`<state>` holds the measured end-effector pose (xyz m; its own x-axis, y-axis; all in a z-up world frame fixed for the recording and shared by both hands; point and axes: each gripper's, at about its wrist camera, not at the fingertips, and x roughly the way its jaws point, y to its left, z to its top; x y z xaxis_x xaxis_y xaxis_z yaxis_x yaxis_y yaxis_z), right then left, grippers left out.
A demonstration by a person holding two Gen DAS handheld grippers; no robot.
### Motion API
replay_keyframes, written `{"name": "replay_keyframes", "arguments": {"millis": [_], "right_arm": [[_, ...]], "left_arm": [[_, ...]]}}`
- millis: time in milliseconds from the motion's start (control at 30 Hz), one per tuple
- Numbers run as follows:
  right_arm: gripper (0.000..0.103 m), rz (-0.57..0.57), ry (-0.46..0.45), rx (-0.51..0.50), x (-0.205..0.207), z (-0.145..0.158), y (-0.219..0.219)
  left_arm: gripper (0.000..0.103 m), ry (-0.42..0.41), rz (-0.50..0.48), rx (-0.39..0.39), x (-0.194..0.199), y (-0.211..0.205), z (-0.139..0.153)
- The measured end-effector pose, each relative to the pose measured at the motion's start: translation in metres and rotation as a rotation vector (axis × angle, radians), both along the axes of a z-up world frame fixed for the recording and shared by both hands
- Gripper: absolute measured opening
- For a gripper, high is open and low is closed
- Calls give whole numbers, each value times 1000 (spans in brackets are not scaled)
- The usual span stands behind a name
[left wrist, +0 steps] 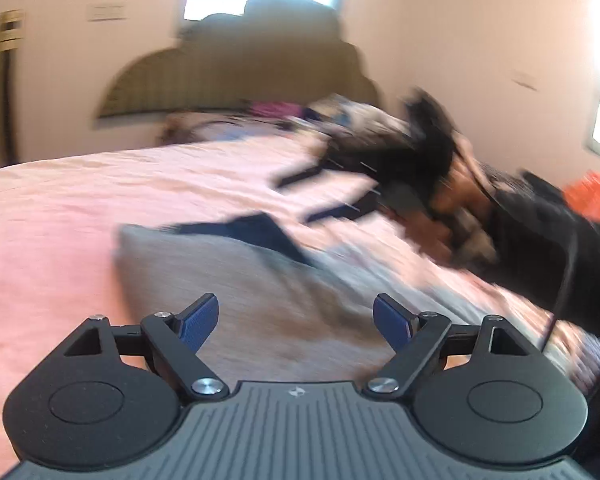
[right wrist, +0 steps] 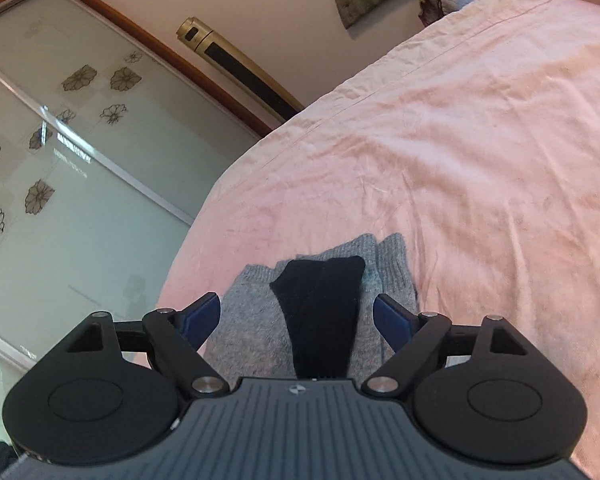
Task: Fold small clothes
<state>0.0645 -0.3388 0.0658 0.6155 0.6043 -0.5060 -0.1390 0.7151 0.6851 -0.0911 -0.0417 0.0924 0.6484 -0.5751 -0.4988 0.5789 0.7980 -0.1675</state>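
A grey knitted garment (left wrist: pixel 220 280) with a dark piece (left wrist: pixel 256 228) on top lies on the pink bed sheet (left wrist: pixel 60 220). My left gripper (left wrist: pixel 296 320) hovers over it, open, with nothing between its blue pads. In the blurred left wrist view a person's hand (left wrist: pixel 456 208) holds my right gripper (left wrist: pixel 320 196) at the right, above the sheet, jaws apart. In the right wrist view the same grey garment (right wrist: pixel 244 320) and black piece (right wrist: pixel 324 308) lie under my right gripper (right wrist: pixel 296 316), which is open, its pads clear of the cloth.
A pile of mixed clothes (left wrist: pixel 340 120) lies by the headboard (left wrist: pixel 228 76). The sheet's left edge (right wrist: pixel 204 216) drops off toward a flowered sliding door (right wrist: pixel 80 140) and a tall gold-and-black unit (right wrist: pixel 236 64). An orange thing (left wrist: pixel 592 196) sits at the far right.
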Motion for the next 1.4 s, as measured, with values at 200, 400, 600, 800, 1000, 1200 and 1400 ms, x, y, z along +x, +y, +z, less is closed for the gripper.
{"name": "replay_keyframes", "arguments": {"millis": [200, 400, 600, 800, 1000, 1200, 1400], "right_arm": [[88, -72, 101, -165, 31, -33, 10], [90, 25, 69, -168, 35, -40, 34], [32, 51, 60, -106, 36, -32, 34], [31, 35, -62, -36, 59, -1, 41], [59, -67, 118, -53, 86, -38, 34], [74, 47, 117, -16, 26, -46, 34], [28, 116, 86, -82, -11, -50, 47]], "left_arm": [[88, 362, 311, -293, 110, 45, -40], [61, 523, 286, -300, 169, 19, -70], [30, 391, 265, -199, 166, 0, -45], [35, 304, 320, -144, 202, 6, -20], [53, 429, 340, -200, 193, 41, -41], [47, 538, 285, -247, 148, 48, -65], [15, 462, 279, -108, 126, 49, -63]]}}
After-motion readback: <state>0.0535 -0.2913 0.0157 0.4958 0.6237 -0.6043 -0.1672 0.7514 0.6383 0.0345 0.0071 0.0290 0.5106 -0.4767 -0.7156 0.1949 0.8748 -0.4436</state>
